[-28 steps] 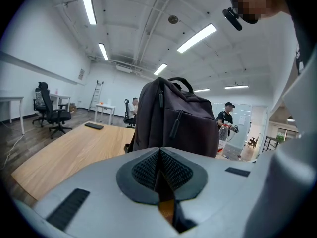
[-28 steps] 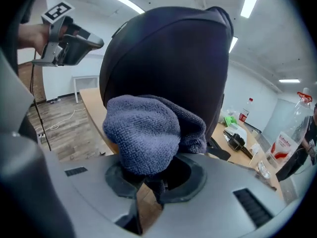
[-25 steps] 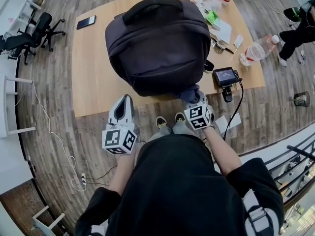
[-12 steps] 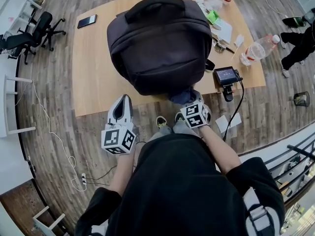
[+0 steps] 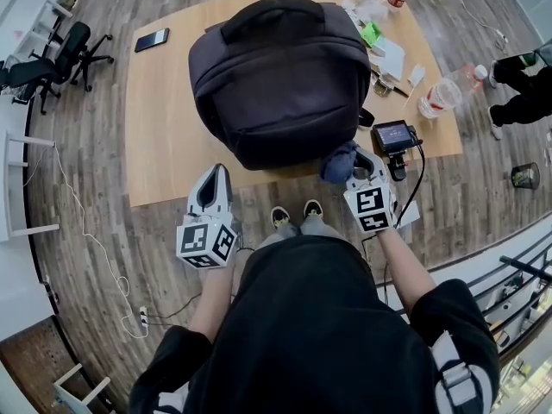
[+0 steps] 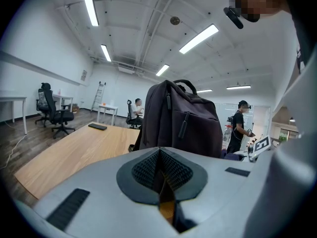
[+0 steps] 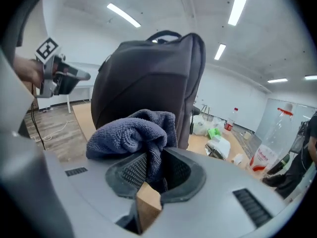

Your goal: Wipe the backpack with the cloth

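Right tongs (image 5: 357,159) clamp the cloth (image 5: 338,162) beside the backpack (image 5: 276,84); left tongs (image 5: 216,174), closed empty, hover off the table (image 5: 164,145) edge.

My right gripper (image 7: 156,170) has its jaws clamped on a bunched blue-grey terry cloth (image 7: 131,133), whose bulk spills out toward ten o'clock. Behind it at twelve o'clock a dark, rounded fabric backpack (image 7: 143,73) stands upright on a light wooden table (image 7: 81,114); I can't tell whether the cloth touches it. At ten o'clock I see the left gripper (image 7: 81,75) with its marker cube. At four o'clock there's a clear plastic bottle with a red label (image 7: 265,157), and near it a small green packet (image 7: 214,132).
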`<state>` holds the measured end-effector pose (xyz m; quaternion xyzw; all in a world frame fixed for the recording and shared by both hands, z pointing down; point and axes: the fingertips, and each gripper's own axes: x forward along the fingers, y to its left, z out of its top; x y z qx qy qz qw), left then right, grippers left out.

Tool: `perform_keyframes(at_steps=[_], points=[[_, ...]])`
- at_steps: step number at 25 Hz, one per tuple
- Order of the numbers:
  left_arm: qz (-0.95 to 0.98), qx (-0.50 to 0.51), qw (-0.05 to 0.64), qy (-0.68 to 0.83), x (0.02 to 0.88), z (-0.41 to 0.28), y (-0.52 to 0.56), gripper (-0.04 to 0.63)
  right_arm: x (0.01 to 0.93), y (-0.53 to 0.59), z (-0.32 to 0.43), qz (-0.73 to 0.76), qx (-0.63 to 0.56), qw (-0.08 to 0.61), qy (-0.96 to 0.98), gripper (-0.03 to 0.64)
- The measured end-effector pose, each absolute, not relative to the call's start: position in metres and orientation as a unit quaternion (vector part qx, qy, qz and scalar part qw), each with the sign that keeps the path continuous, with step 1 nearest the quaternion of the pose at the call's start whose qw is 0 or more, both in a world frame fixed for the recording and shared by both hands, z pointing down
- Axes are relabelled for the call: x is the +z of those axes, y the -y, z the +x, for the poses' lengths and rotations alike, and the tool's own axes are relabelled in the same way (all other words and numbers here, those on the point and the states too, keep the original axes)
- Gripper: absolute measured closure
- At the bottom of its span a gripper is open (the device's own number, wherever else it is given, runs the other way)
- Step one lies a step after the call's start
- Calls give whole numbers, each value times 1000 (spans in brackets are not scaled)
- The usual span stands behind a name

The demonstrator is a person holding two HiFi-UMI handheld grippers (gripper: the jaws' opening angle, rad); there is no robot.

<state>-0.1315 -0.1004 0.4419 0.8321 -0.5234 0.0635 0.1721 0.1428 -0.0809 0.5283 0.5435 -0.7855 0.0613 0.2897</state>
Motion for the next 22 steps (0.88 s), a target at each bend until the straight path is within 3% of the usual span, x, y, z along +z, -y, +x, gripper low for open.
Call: perform_keyframes(at_steps=[7, 15, 22], points=[[830, 60, 170, 527, 441, -137, 107, 580, 422, 98, 129, 549, 48, 238, 800, 546], [826, 49, 173, 534, 441, -144, 107, 580, 419, 100, 52, 457, 201, 197, 844, 546], [811, 51, 178, 555, 445, -167, 101, 580, 422, 104, -7, 392, 351, 87, 846, 546]])
